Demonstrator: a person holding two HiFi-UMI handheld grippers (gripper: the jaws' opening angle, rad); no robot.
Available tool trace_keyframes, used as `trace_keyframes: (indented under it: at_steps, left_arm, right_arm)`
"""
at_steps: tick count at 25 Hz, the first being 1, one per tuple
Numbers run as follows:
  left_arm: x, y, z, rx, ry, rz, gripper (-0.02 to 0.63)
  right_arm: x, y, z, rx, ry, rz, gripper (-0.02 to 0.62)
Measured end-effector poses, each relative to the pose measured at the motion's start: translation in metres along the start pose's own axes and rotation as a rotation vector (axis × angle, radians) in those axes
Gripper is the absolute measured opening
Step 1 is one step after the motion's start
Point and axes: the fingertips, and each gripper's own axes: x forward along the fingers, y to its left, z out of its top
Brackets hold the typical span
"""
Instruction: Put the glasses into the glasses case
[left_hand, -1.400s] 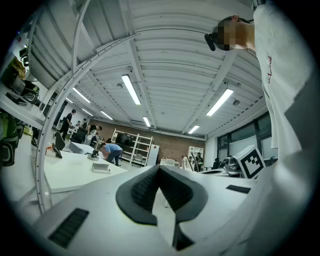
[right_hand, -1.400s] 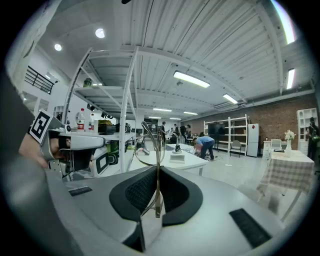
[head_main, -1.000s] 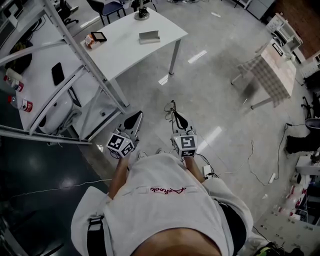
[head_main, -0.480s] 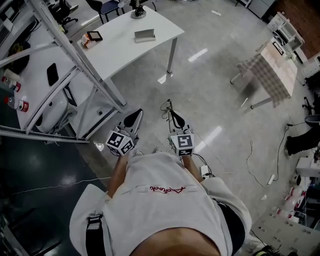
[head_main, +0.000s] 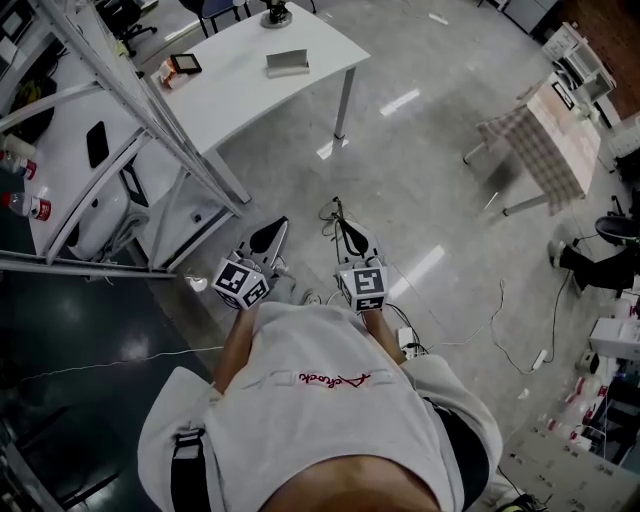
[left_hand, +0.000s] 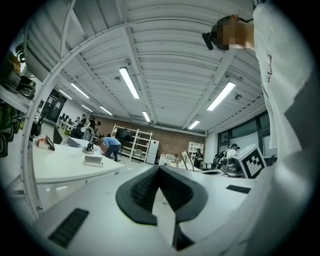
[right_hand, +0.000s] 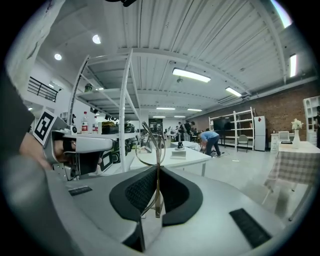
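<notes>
Jaws: right gripper (right_hand: 157, 172) is pinching the glasses (right_hand: 150, 150), left gripper (left_hand: 159, 169) is idling shut and empty. You're mid-transport, I'm guessing, needing to reach the glasses case (head_main: 287, 62) on the white table (head_main: 250, 100).

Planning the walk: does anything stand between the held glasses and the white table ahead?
Nothing visible does. The right gripper is shut on the glasses; bare floor runs to the white table, where a grey box, possibly the case, lies. The metal rack stands aside, left.

Thin wire-rimmed glasses (right_hand: 158, 186) stand upright, one arm pinched between the right tool's (right_hand: 157, 170) pads, a round lens above the tips. The small grey oblong glasses case (head_main: 287, 63) lies on the white desk (head_main: 250, 95), well apart.
</notes>
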Motion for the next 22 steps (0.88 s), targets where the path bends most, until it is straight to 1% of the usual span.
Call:
trace_keyframes:
  at_steps: [6,11,16,22]
  left_arm:
    - [0.010,0.018,-0.006,-0.005,0.009,0.007,-0.005]
    - [0.035,0.044,-0.002,-0.014,0.006,-0.004,-0.005]
    - [0.072,0.077,0.007,-0.015,-0.009,-0.022,-0.004]
    - [0.107,0.131,0.016,-0.041,-0.018,-0.030,-0.005]
  right_arm:
    - [0.020,-0.006,-0.006,0.002,0.011,0.005,0.015]
    - [0.051,-0.017,-0.003,-0.010,0.014,0.000,0.015]
    - [0.093,-0.037,0.007,-0.027,0.022,0.004,0.015]
    - [0.154,-0.057,0.021,-0.048,0.035,-0.012,0.015]
